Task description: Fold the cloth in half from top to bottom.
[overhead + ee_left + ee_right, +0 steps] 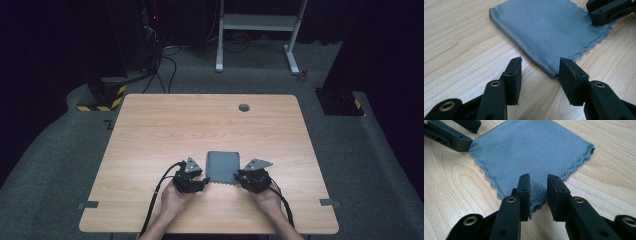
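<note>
in the right gripper view, jaws straddle the cloth (531, 152) corner.

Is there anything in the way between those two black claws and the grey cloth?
Nothing visible. The cloth lies flat on the bare table. The left gripper stands open at one near corner, and the right gripper stands open over the other near corner, its jaws astride the scalloped edge.

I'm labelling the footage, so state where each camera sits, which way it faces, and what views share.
High view: above the person's side, looking forward and down at the table; forearms, hands show.
Left gripper view: rides the left claw, facing a corner of the grey cloth.
Right gripper view: rides the right claw, over the cloth's scalloped corner.
Shared: cloth, and each shows the other claw.
</note>
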